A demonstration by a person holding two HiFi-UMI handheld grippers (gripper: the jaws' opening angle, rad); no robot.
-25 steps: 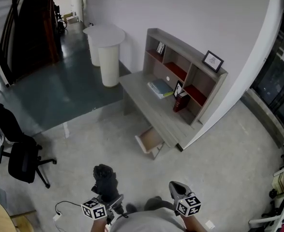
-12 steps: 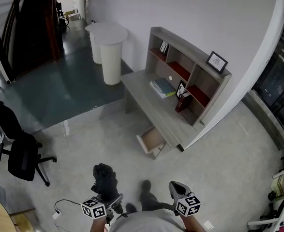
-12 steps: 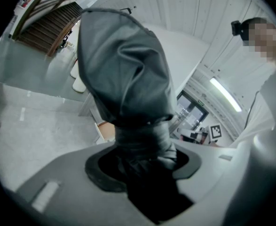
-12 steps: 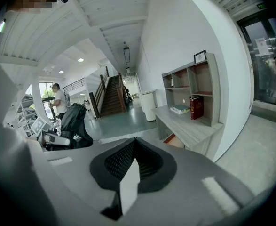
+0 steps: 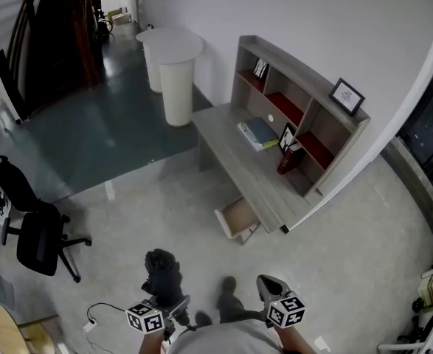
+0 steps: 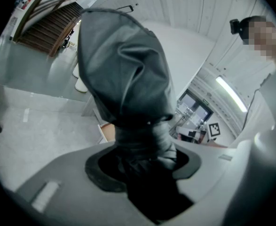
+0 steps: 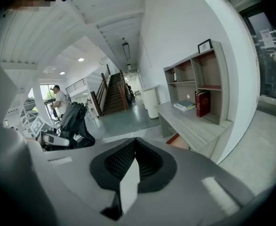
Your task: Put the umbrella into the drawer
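On the concrete floor point(image 5: 127, 198) well short of the desk's front edge, a person walks a folded black umbrella point(image 5: 162, 270) toward the open drawer point(image 5: 238, 218); over the past second the desk point(image 5: 227, 150) and its shelf unit point(image 5: 305, 102) have slid a little lower and to the right in the head view and loom slightly larger, while both grippers keep their places at the bottom of the frame; that reads as an approach on foot, not yet a reach.

The left gripper point(image 5: 168, 301) is clamped on the umbrella's lower end, jaws set wide round the bundled fabric, which rises upright and fills the left gripper view point(image 6: 123, 74); the grip looks unchanged. The right gripper point(image 5: 266, 282) is empty, its jaws pressed together with nothing between them.

The drawer stands pulled out below the desk's front edge, beside the nearer corner, its pale wooden inside open to the ceiling; the right gripper view catches it point(image 7: 177, 141) beneath the desk top point(image 7: 189, 124), with a red book point(image 7: 202, 102) upright on the shelf above.

Judged from this, the carry is under way but the umbrella remains well apart from the drawer; since the drawer is already open, what is left is to close in, drop low and lay the umbrella inside.
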